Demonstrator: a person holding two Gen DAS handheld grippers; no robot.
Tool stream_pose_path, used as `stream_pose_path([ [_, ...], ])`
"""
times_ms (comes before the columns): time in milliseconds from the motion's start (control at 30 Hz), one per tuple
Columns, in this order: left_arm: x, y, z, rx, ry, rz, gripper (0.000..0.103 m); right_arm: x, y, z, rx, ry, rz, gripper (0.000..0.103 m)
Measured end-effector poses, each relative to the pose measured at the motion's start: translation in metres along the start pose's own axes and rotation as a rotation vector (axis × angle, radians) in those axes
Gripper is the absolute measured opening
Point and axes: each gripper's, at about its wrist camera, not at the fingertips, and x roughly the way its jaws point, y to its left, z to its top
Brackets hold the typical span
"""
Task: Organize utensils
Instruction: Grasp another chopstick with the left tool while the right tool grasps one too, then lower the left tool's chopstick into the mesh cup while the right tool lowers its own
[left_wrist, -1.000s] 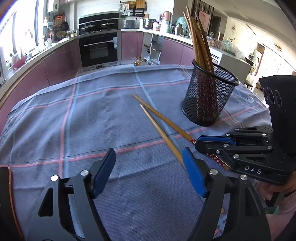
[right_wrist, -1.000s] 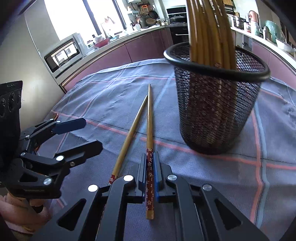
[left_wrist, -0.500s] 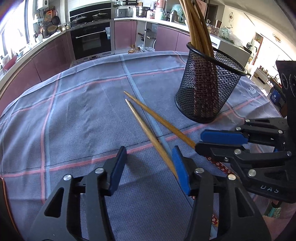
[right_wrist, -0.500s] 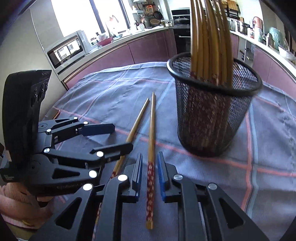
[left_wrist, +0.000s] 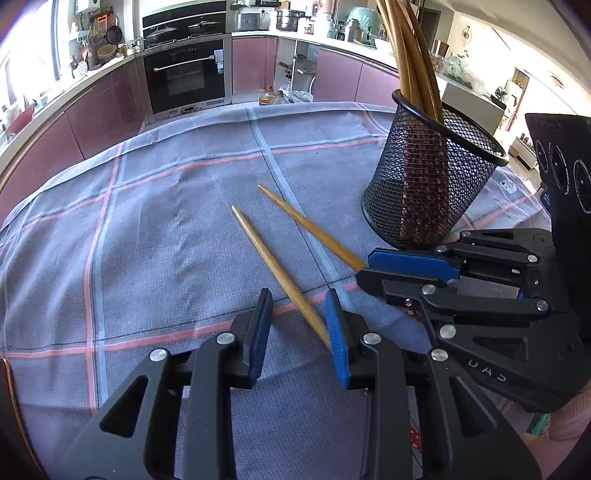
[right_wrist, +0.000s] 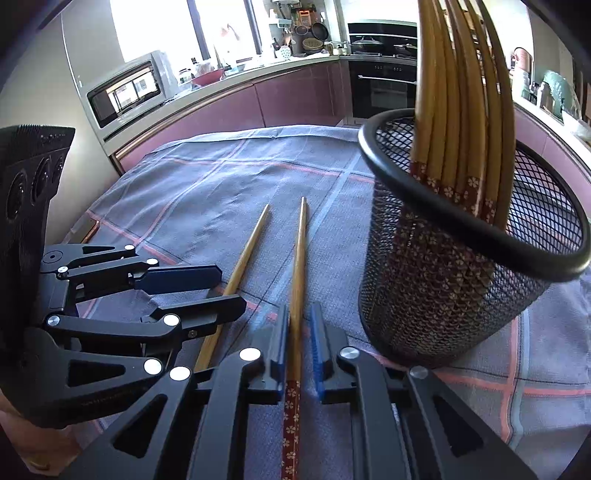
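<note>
Two wooden chopsticks with red patterned ends lie side by side on the grey checked cloth. My left gripper (left_wrist: 297, 325) is open, its jaws either side of the left chopstick (left_wrist: 277, 271), which touches the right pad. My right gripper (right_wrist: 298, 330) is open a little around the right chopstick (right_wrist: 297, 273), with small gaps on both sides. The right gripper also shows in the left wrist view (left_wrist: 406, 271) over the right chopstick (left_wrist: 310, 227). A black mesh holder (right_wrist: 458, 280) with several chopsticks stands just right of them; it also shows in the left wrist view (left_wrist: 428, 188).
The grey cloth (left_wrist: 166, 229) covers the table. Kitchen counters, an oven (left_wrist: 184, 77) and a microwave (right_wrist: 125, 92) lie beyond the table's far edge. The left gripper's body (right_wrist: 110, 306) sits close on the right gripper's left.
Both grippers moved forward along the chopsticks. The right gripper's jaws opened off the chopstick they were shut on. The left gripper's jaws narrowed around the left chopstick.
</note>
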Motion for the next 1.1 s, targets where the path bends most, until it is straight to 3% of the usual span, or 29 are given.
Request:
stream_pose_path([
  [100, 0.001, 0.0, 0.001, -0.015, -0.003, -0.006, 0.017, -0.001, -0.005, -0.001, 0.026, -0.004, 0.012, 0.006],
  [300, 0.001, -0.001, -0.001, -0.048, -0.015, -0.014, 0.008, -0.009, -0.009, -0.002, 0.058, -0.029, 0.034, 0.005],
  [1100, -0.06, -0.01, -0.006, -0.032, -0.142, -0.038, 0.008, -0.066, 0.002, -0.005, 0.051, -0.172, 0.103, 0.005],
])
